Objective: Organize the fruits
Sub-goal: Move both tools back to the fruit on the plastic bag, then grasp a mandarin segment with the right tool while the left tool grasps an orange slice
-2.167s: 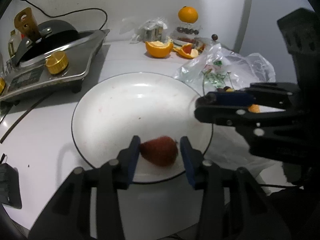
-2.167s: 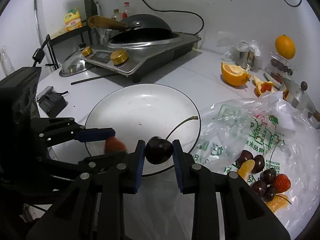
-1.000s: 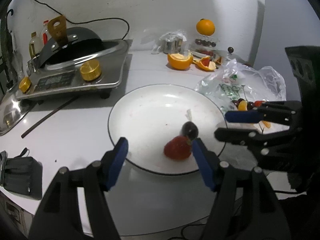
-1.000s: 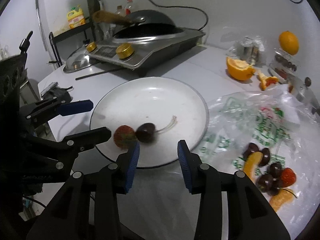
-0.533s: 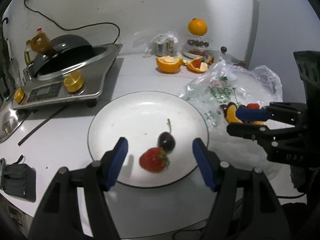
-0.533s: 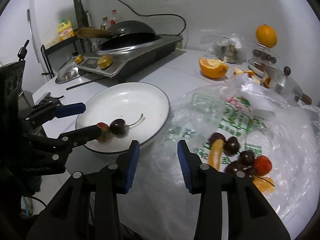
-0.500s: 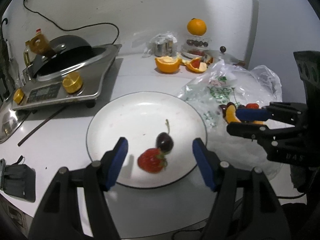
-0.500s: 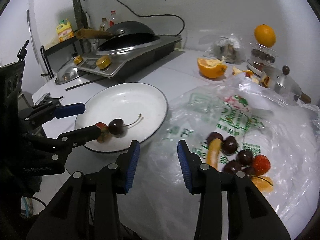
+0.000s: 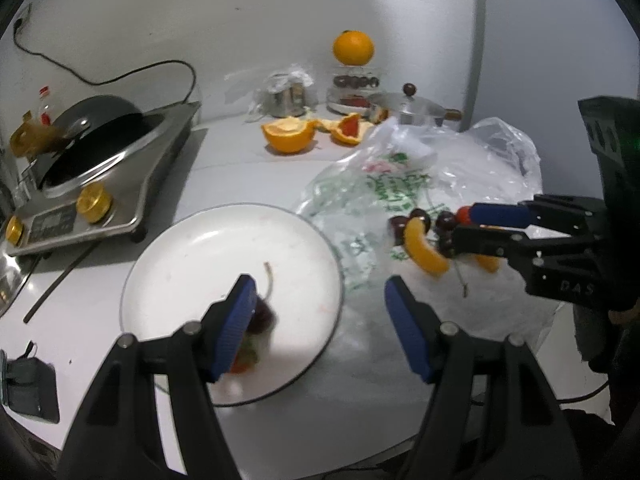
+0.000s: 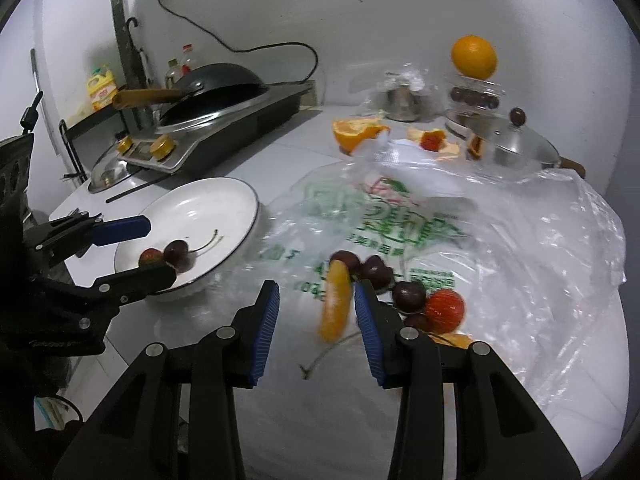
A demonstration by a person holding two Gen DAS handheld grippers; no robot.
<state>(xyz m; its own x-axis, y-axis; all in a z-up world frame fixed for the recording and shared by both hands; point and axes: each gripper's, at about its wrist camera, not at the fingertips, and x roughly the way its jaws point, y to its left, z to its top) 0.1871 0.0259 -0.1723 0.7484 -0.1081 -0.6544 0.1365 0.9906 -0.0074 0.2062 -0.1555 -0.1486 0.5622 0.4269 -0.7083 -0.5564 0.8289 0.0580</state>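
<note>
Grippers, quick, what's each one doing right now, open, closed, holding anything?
Left gripper: open, holding nothing, above the plate.
Right gripper: open, empty, orange segment between its fingers.

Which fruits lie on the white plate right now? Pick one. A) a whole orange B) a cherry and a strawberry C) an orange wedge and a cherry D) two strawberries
B: the right wrist view shows a dark cherry with its stem beside a red strawberry on the white plate; the orange wedge lies on the plastic bag.

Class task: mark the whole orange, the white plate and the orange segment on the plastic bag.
whole orange [image 10: 473,57], right wrist view, centre of peel
white plate [image 10: 208,204], right wrist view, bare middle
orange segment [image 10: 337,305], right wrist view, mid-length
</note>
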